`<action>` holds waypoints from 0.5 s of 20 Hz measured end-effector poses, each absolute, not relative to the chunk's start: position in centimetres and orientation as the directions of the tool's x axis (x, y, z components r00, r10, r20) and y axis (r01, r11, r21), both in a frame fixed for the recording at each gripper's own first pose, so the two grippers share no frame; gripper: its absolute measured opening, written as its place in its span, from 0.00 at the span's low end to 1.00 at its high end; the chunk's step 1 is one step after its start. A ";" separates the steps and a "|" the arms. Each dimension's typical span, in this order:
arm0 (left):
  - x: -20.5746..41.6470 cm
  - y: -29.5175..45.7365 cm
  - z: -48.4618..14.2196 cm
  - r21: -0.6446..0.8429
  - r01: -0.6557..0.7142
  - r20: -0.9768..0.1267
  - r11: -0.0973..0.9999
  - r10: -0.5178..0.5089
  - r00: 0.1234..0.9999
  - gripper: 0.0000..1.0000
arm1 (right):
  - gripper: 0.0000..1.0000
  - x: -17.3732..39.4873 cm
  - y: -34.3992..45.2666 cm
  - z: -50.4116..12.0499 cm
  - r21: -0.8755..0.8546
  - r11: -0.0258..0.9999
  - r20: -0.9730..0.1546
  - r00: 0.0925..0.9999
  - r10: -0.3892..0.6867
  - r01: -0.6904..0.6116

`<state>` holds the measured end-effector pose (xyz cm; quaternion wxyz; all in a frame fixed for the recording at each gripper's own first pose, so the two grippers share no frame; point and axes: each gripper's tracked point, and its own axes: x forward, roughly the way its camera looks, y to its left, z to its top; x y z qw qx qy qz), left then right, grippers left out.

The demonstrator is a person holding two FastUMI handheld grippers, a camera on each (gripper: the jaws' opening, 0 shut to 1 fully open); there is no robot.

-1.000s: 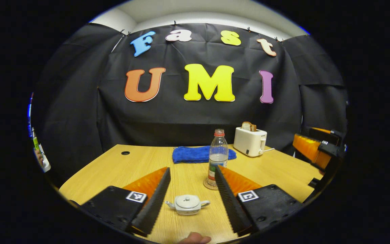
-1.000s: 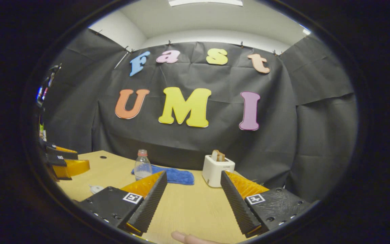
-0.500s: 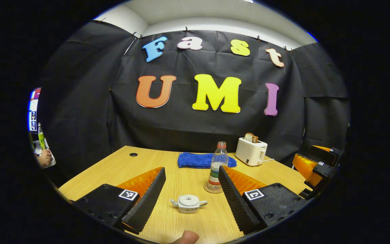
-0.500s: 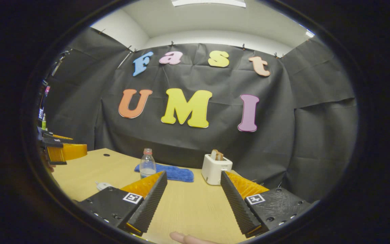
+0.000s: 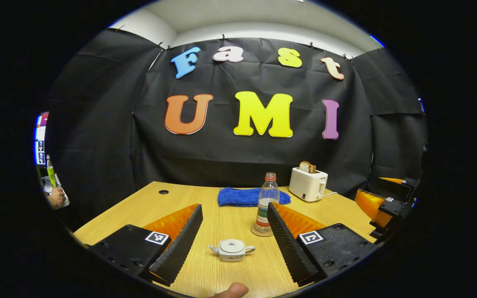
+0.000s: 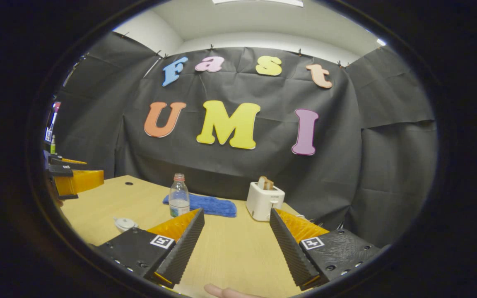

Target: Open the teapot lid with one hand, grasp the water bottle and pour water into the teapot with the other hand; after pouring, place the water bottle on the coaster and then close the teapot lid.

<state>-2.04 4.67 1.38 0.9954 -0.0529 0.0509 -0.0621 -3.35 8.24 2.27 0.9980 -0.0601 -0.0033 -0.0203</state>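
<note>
On the table [image 5: 147,207], teapot [image 5: 231,250] spout points left, handle right.

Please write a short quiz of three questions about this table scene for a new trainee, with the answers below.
1. True or false: the lid is on the teapot.
2. The water bottle stands on: A) the blue towel, B) the coaster, C) the toaster.
3. Fill in: both jaws of the left hand-held gripper and of the right hand-held gripper are ____ and hold nothing.

Key
1. True. The lid sits on top.
2. B.
3. Open.
</note>
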 end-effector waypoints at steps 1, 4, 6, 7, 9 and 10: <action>-2.0 4.5 1.4 -0.112 0.121 -0.091 0.986 -0.132 0.987 0.98 | 0.95 -3.4 8.2 2.3 -0.123 0.992 0.010 0.999 -0.040 0.041; -2.0 4.5 1.4 -0.101 0.126 -0.087 0.987 -0.135 0.987 0.98 | 0.95 -3.4 8.3 2.3 -0.131 0.991 0.013 0.999 -0.039 0.041; -1.9 4.4 1.4 -0.080 0.123 -0.083 0.989 -0.130 0.988 0.98 | 0.95 -3.2 8.1 2.3 -0.135 0.990 0.012 0.999 -0.042 0.043; -1.8 4.4 1.4 -0.065 0.120 -0.082 0.991 -0.125 0.989 0.98 | 0.95 -3.1 8.1 2.2 -0.138 0.990 0.009 0.999 -0.043 0.044; -1.7 4.4 1.2 -0.038 0.110 -0.080 0.993 -0.113 0.990 0.98 | 0.95 -3.1 7.9 2.0 -0.141 0.989 0.003 0.999 -0.049 0.049; -1.9 4.4 1.2 -0.030 0.106 -0.079 0.994 -0.108 0.991 0.98 | 0.95 -3.1 7.9 2.0 -0.144 0.988 0.001 0.999 -0.049 0.049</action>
